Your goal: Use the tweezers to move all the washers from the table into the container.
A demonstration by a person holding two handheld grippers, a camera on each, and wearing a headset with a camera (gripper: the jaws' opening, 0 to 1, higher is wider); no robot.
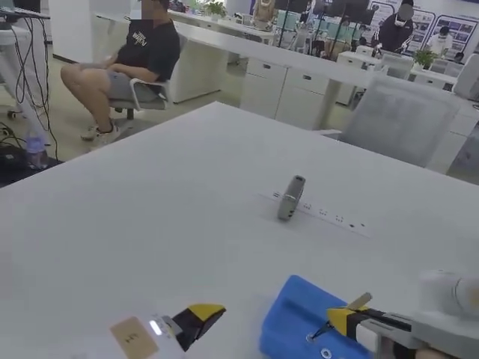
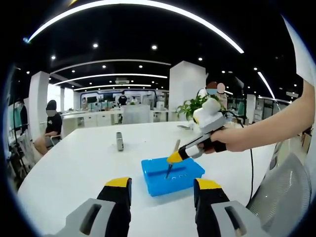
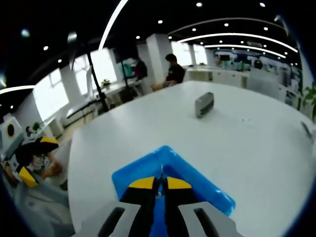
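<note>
A blue container sits at the near edge of the white table. My right gripper hovers over its right part, shut on tweezers whose dark tip points down into it. In the left gripper view a hand holds that right gripper with the tweezers tipped into the container, where small pale washers lie. My left gripper is open and empty, short of the container. The right gripper view shows the right gripper shut above the container.
A grey cylindrical object stands mid-table on a pale strip with small dark marks; I cannot tell if those are washers. A tan card lies by the left gripper. A seated person and office chairs are beyond the table.
</note>
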